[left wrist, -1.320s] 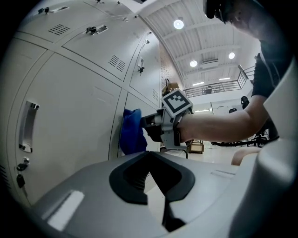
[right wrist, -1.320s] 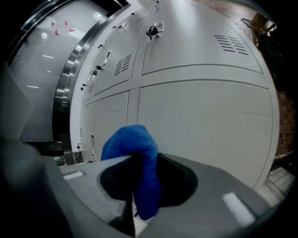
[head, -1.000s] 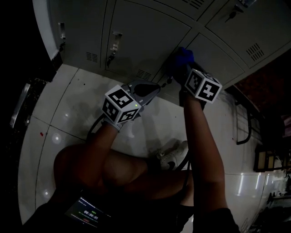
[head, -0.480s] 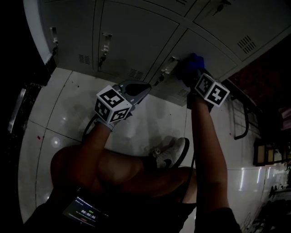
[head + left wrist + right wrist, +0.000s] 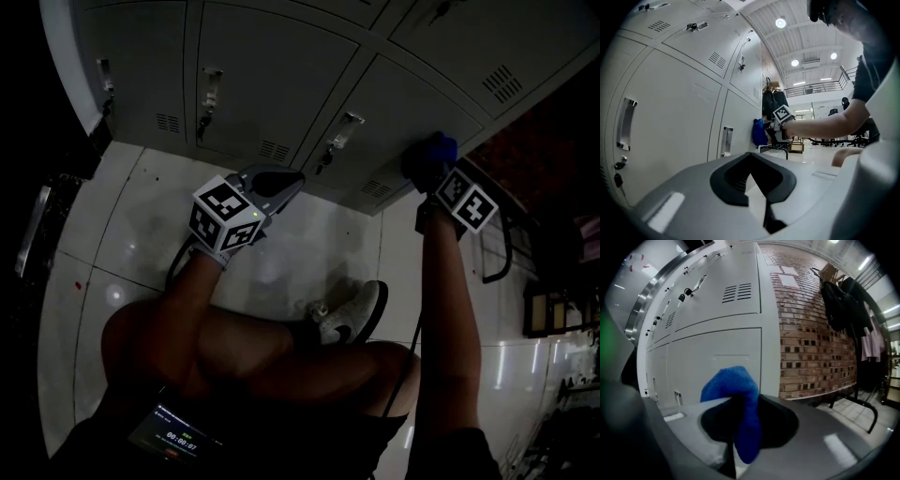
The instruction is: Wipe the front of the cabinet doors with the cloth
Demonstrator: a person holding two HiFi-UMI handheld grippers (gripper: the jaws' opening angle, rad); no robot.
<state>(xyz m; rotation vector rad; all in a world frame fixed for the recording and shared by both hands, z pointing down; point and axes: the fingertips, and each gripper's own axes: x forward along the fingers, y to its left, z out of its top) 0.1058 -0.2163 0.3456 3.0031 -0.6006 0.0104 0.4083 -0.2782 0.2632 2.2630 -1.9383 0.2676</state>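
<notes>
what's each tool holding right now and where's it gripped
The right tool pinches the blue cloth by a bunched fold; one end puffs out past the jaws, the other hangs below. The left tool is shut, holding nothing.

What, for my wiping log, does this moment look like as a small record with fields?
right gripper: shut on the blue cloth
cloth position: against the front of a lower cabinet door, near the brick wall
left gripper: jaws together, nothing between them, low beside the doors
person: crouched, one shoe showing
</notes>
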